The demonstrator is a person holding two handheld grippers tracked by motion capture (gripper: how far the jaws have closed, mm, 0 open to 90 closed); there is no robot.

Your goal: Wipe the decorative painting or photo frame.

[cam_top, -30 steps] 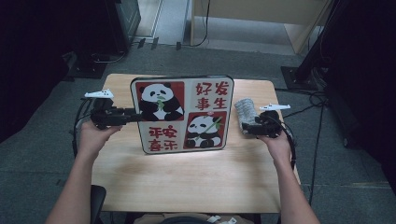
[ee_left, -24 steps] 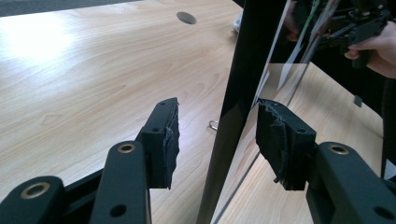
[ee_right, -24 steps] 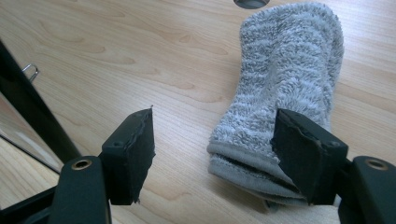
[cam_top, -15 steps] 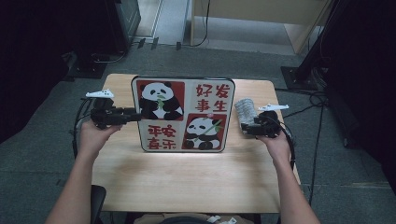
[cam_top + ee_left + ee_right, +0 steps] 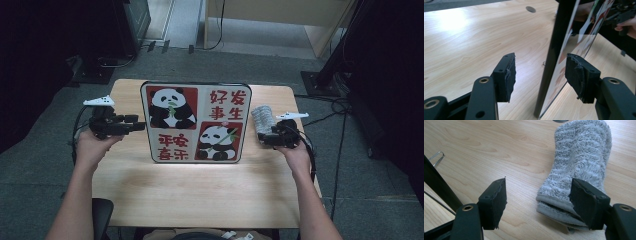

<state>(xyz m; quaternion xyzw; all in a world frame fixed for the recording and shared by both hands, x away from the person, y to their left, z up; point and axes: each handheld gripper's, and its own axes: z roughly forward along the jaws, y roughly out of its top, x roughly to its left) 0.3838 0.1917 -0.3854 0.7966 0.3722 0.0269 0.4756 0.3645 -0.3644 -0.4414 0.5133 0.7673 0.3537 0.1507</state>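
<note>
The panda board (image 5: pixel 196 122) stands up on the table (image 5: pixel 200 195), its left edge between the left gripper (image 5: pixel 540 75) jaws — just opened, not pressing. The right gripper (image 5: pixel 537 200) is spread wide, the grey towel (image 5: pixel 579 167) just ahead, running away from it.

Black grippers w/ brass-ringed screw holes, frayed black pads (image 5: pixel 507 75), bare forearms

The left claw (image 5: pixel 540 75) has just been opening, and its two black pads now stand wide apart on either side of the panda board's (image 5: pixel 560 50) dark edge, neither pressing on it. The board stands upright on the pale wooden desk (image 5: pixel 474 37), its glossy face turned toward the right pad.
</note>
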